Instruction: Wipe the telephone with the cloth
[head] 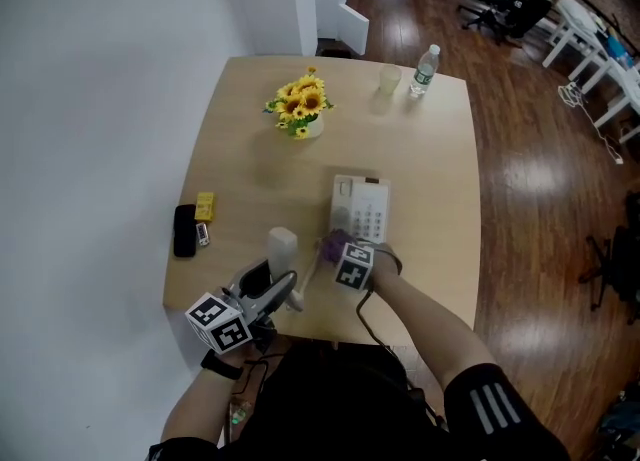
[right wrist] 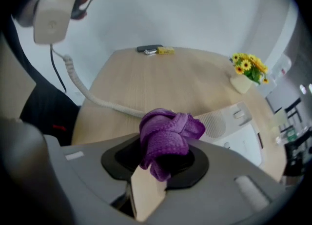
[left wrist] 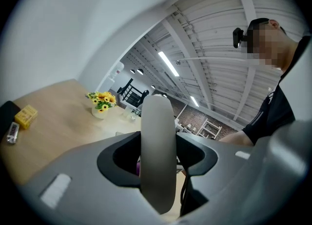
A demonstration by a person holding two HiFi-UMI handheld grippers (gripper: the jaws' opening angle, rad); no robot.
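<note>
Right gripper view: clamping bunched purple cloth [right wrist: 168, 132] in right gripper [right wrist: 165, 156] at near edge of phone [right wrist: 229, 121] on table [right wrist: 161, 77], holding handset [left wrist: 157, 136] lifted off base, left gripper [left wrist: 157, 168] tight on it, cord [right wrist: 97, 101] trailing across tabletop.

Bright, even daylight — fisheye-warped, dark-vignetted edges

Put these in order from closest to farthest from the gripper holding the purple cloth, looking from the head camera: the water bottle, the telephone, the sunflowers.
1. Telephone, right in front of the right gripper.
2. Sunflowers, farther back, toward the left.
3. Water bottle, at the far edge, on the right.
</note>
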